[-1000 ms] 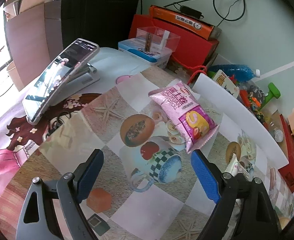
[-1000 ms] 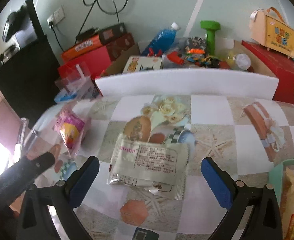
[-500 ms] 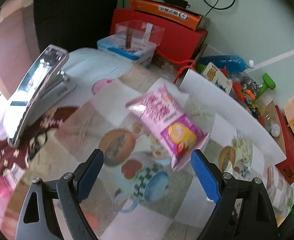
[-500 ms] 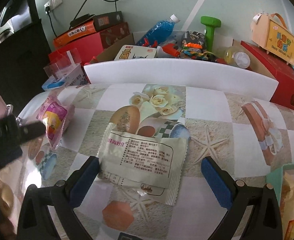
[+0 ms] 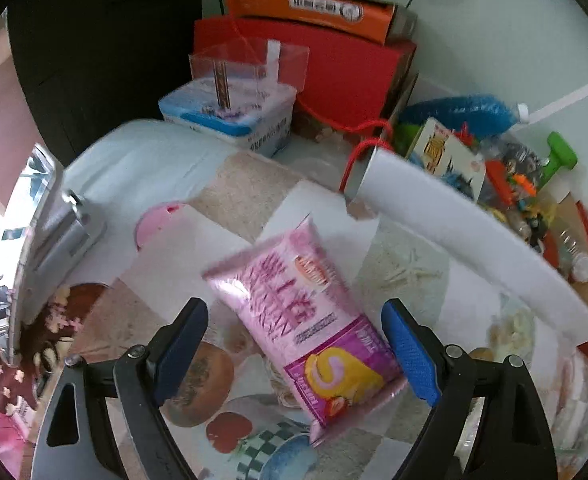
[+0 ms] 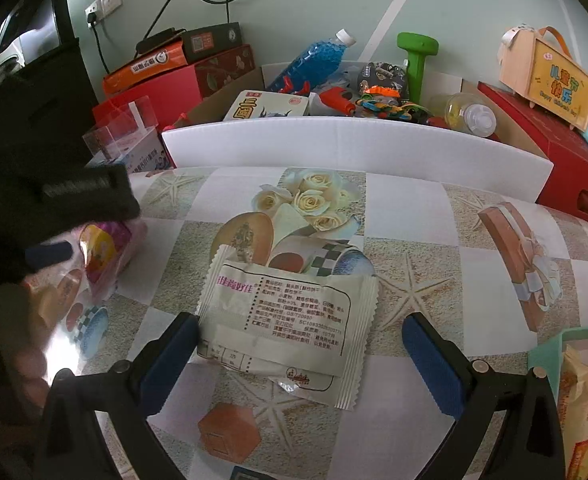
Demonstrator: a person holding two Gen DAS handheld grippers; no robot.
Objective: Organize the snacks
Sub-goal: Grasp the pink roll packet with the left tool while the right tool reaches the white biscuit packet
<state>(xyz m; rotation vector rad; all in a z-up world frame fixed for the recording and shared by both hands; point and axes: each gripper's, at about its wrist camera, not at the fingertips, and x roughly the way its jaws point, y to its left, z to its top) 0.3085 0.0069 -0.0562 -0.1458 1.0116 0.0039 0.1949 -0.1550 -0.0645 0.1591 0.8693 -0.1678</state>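
Two claws work here. Left claw (image 5: 294,354) is closing, its spread jaws straddling the pink snack bag (image 5: 306,320) at lower centre of the bench (image 5: 406,264), pads not yet pressing. Right claw (image 6: 300,360) is spread around the white snack packet (image 6: 290,320). Grasping step; next calls for a firm pinch, then a lift.

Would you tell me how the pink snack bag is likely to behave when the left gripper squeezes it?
The pink snack bag looks puffy, so probably light and yielding. Its glossy film may slip between the closing left gripper, whose pads aren't yet pressing.
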